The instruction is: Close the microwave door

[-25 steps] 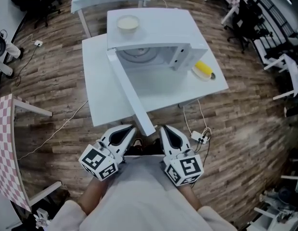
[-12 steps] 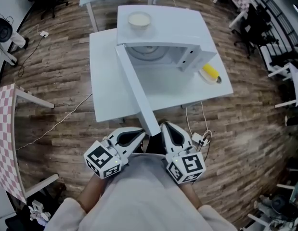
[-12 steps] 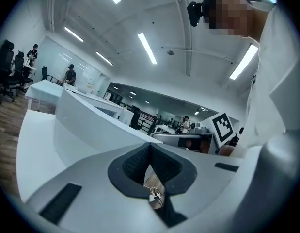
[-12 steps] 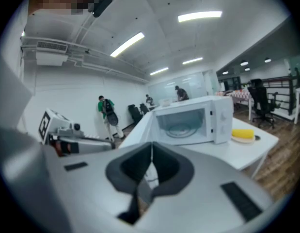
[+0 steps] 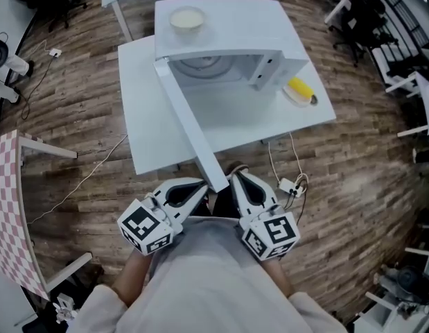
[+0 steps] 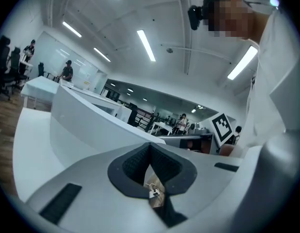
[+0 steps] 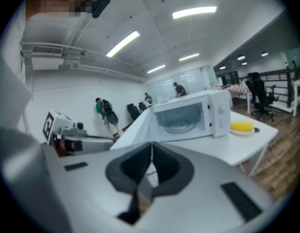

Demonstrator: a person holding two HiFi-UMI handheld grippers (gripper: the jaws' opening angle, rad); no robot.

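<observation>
The microwave (image 5: 224,30) sits on the white tabletop (image 5: 145,123). Its door (image 5: 190,127) is swung wide, standing on edge. The door's long axis runs from the front-left hinge toward the person, and its free end sits past the tabletop's near edge.

The left gripper (image 5: 197,189) and right gripper (image 5: 238,183) flank that end, both pressed together and empty. Contact with the door is unclear from above.

A closed tip could skid off the thin edge. Too hard a shove might shift the microwave and jolt the bowl (image 5: 186,19) on top.
</observation>
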